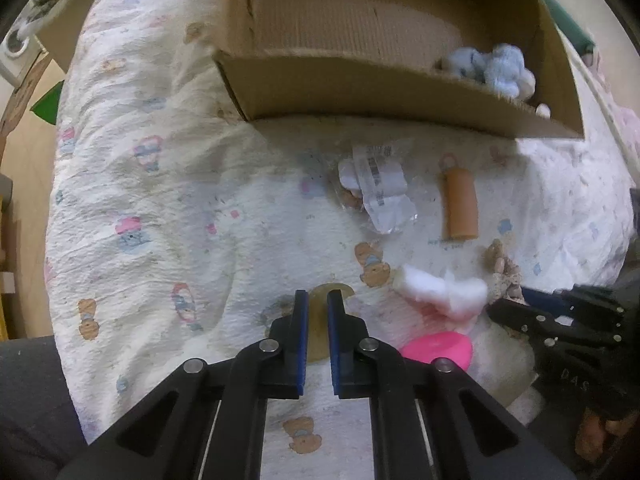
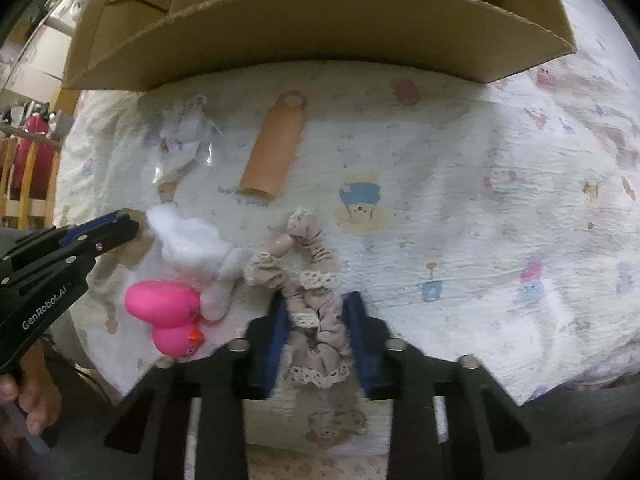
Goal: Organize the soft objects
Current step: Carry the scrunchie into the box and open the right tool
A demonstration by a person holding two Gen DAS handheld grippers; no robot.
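Blue-padded fingers (image 2: 280, 332) of the right gripper (image 2: 316, 320) stand a moderate way apart around a beige lace-trimmed scrunchie (image 2: 308, 280); whether the pads press it I cannot tell. The left gripper (image 1: 318, 312) has only a narrow gap between its fingers (image 1: 301, 320), over a tan, half-hidden thing on the quilt (image 1: 160, 220), gripping nothing visible.

Beyond stands an open cardboard box (image 1: 360, 80), its low front wall facing both grippers, with a fuzzy blue plush (image 1: 496, 68) in its right corner. Bare quilt lies left of the box and right of the scrunchie.

Between the grippers sit a white cotton wad (image 2: 188, 240) and a smooth pink duck (image 2: 168, 312), touching. Nearer the box lie an orange tube (image 2: 272, 148) and a crinkled clear wrapper (image 1: 376, 192), its contents unclear.
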